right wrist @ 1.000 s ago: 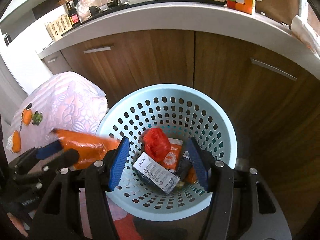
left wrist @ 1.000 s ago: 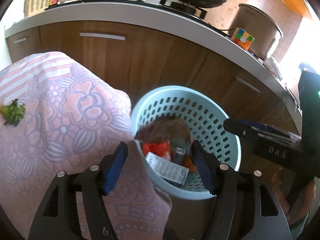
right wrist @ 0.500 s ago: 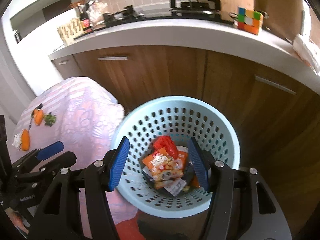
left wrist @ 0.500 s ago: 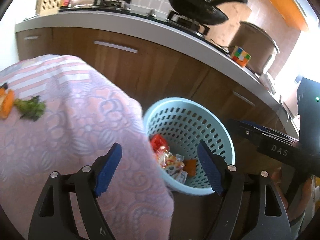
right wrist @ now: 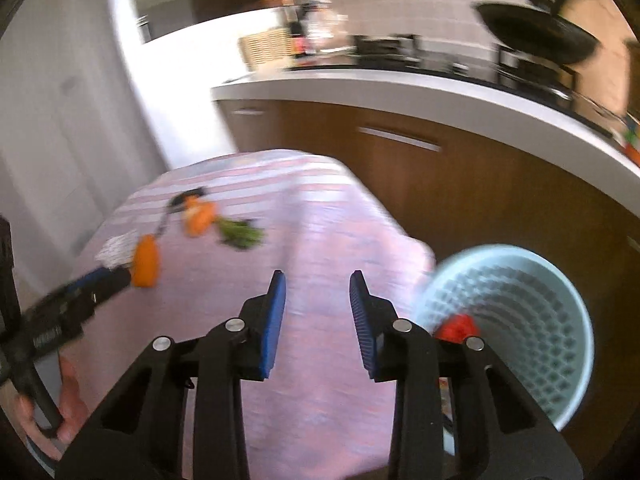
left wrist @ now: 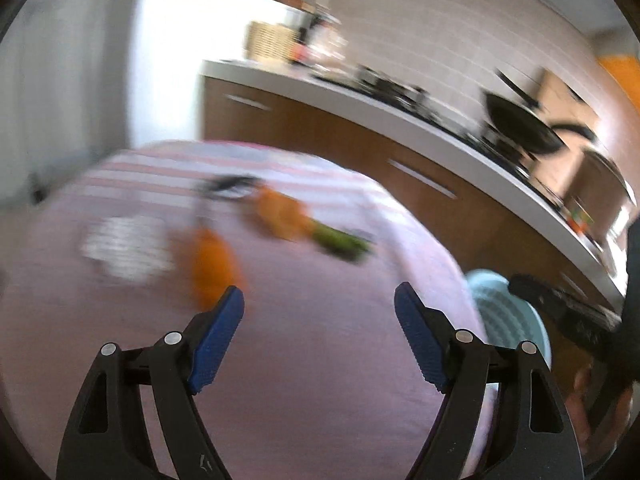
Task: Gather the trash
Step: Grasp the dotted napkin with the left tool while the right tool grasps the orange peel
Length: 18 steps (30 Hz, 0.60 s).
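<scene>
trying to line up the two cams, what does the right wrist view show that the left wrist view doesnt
Only the right wrist view shows the red wrapper inside the blue basket and the left gripper by an orange piece. Only the left wrist view shows the basket's outside and the right gripper's dark body. Both show the pink tablecloth with orange and green scraps.

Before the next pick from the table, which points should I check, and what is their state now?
1. Left gripper open and holding nothing: ok.
2. Right gripper open and holding nothing: ok.
3. Trash left on the table: ok, an orange piece, another orange piece, a green scrap and a white piece.
4. Nearest target found: ok, the lower orange piece lies just ahead of the left gripper's left finger.
5. Basket upright beside the table: ok.
6. Views sharp enough to aim: not ok, both are motion-blurred.
</scene>
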Available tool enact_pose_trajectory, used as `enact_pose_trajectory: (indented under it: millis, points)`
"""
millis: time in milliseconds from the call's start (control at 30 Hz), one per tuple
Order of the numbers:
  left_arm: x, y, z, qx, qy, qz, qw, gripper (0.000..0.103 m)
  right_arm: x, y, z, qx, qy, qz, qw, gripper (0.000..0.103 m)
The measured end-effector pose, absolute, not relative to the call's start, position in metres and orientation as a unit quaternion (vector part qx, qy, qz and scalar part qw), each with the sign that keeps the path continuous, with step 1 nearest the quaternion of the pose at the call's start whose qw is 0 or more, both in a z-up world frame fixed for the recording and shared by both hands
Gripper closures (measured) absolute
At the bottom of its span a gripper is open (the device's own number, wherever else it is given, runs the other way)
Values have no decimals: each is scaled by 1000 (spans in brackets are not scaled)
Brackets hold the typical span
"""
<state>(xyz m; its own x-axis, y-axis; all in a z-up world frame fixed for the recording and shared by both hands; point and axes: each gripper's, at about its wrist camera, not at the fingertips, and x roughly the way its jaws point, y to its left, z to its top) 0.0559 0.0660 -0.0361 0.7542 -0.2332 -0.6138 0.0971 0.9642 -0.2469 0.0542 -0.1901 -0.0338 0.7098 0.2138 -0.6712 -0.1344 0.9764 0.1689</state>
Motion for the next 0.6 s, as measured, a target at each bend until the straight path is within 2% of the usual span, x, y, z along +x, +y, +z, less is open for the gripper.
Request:
enact_pose_trajectory:
  millis: [300,567,600]
  points:
    - [84,166,-44,-112,355,8,928,27,80,-70,-41,-17,357,179,917,73]
    - [126,188,-82,-122,395,21,910,29,136,-35,-61,-26,383,178,906,73]
    - [131,189,-86,-125,404,24,906,31,143,-35,-63,-23,388,179,904,73]
